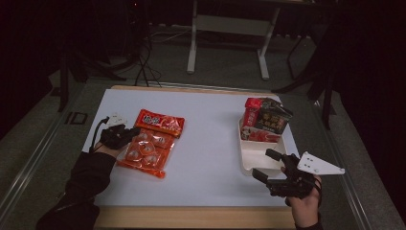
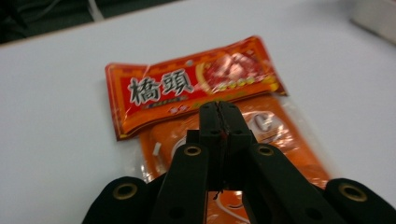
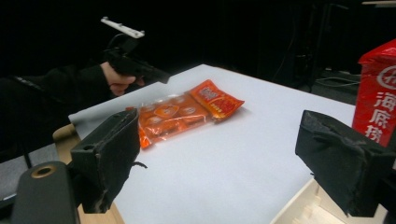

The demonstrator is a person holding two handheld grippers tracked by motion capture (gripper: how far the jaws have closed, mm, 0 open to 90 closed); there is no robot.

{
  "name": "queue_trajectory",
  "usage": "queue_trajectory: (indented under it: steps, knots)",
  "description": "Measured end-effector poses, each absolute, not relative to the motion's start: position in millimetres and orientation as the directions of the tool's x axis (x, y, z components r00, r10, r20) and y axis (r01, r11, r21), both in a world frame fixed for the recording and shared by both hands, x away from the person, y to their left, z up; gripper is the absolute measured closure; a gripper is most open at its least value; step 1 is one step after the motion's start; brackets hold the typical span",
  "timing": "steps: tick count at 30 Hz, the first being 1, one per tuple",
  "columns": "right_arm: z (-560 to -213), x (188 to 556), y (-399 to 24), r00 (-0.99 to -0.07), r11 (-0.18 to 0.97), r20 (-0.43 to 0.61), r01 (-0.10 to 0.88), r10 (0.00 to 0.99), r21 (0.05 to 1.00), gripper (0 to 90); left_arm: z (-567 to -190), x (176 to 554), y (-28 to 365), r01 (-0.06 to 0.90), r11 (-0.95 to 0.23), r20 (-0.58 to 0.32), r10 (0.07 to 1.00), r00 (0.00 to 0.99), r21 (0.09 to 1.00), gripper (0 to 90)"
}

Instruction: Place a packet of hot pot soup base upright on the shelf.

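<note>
Two snack packets lie at the table's left: a red packet [image 1: 160,123] [image 2: 196,81] [image 3: 217,98] with bold characters and, nearer me, a clear orange packet [image 1: 146,153] [image 2: 285,140] [image 3: 170,116] of small wrapped pieces. My left gripper [image 1: 134,134] [image 2: 218,112] [image 3: 161,77] is shut, its tips over the orange packet's left end. Whether they pinch the film I cannot tell. My right gripper [image 1: 268,165] [image 3: 224,149] stands open with nothing between its jaws, at the near end of a white tray [image 1: 249,158].
The tray at the right holds a red pack [image 1: 251,112] [image 3: 380,93] and a dark pack [image 1: 273,117] upright at its far end. White sheet [image 1: 210,143] covers the wooden table. Desk legs and cables stand on the floor beyond.
</note>
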State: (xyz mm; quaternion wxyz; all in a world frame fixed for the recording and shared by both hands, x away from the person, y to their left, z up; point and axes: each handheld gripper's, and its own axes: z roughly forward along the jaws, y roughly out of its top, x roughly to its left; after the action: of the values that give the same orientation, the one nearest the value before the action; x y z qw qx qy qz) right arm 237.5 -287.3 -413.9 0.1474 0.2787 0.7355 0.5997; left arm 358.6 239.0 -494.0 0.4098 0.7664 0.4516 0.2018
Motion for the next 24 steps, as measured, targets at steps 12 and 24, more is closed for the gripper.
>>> queue_trajectory:
  steps: [12, 24]
  knots:
    - [-419, 237, -279, -0.829, 0.169, 0.095, 0.222, 0.552, 0.960, 14.1, -527, 385, 255, 0.632, -0.244, -0.056, 0.908, 0.415, 0.735, 89.8]
    - [-419, 238, -279, -0.832, 0.166, 0.105, 0.229, 0.545, 0.959, 14.1, -536, 393, 245, 0.656, -0.273, -0.039, 0.907, 0.419, 0.703, 89.9]
